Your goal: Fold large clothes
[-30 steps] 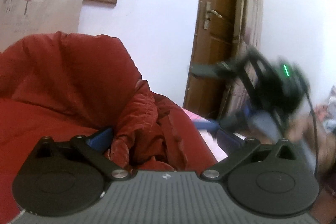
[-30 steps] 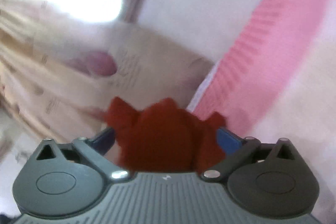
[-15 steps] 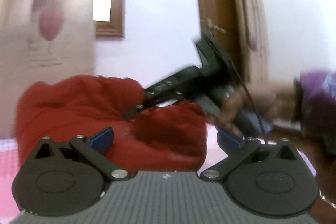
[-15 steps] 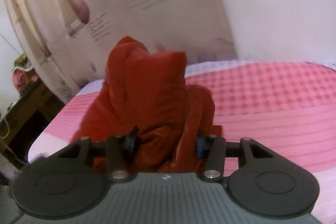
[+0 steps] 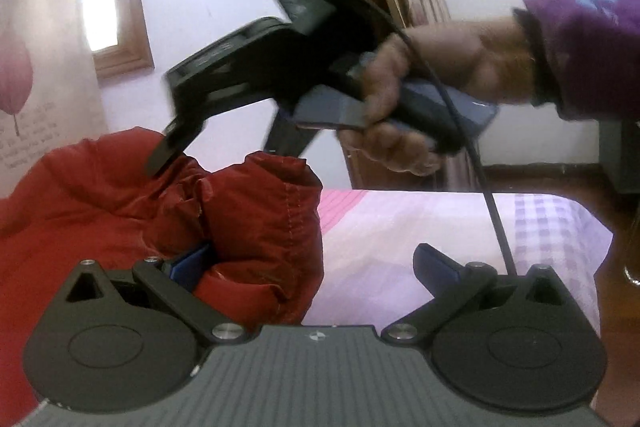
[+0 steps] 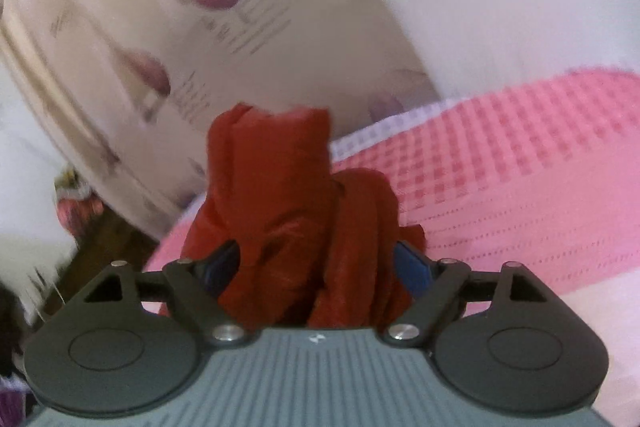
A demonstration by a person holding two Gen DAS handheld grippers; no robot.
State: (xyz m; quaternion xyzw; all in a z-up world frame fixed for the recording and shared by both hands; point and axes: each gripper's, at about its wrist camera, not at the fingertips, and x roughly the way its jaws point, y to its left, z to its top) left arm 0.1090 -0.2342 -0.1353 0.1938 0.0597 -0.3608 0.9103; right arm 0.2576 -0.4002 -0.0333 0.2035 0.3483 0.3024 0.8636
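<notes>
1. Bedding: the pink checked bed [image 6: 520, 155] carries the work, serving as the folding surface.
2. Red garment [image 5: 120, 211] lies bunched on the bed's left, one bundle lifted, likely for a fold.
3. Right gripper [image 6: 316, 267] fingers are opening around that bundle.
4. Left gripper [image 5: 312, 267] fingers spread wide, gripping nothing, cloth against the left one.

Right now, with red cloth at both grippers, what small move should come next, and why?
Probably slide the left gripper sideways into the red garment. Its jaws stand open, the fold against one finger only, the other over the pink bedsheet. The right gripper's jaws are opening around bunched cloth, so that hold may be going.
</notes>
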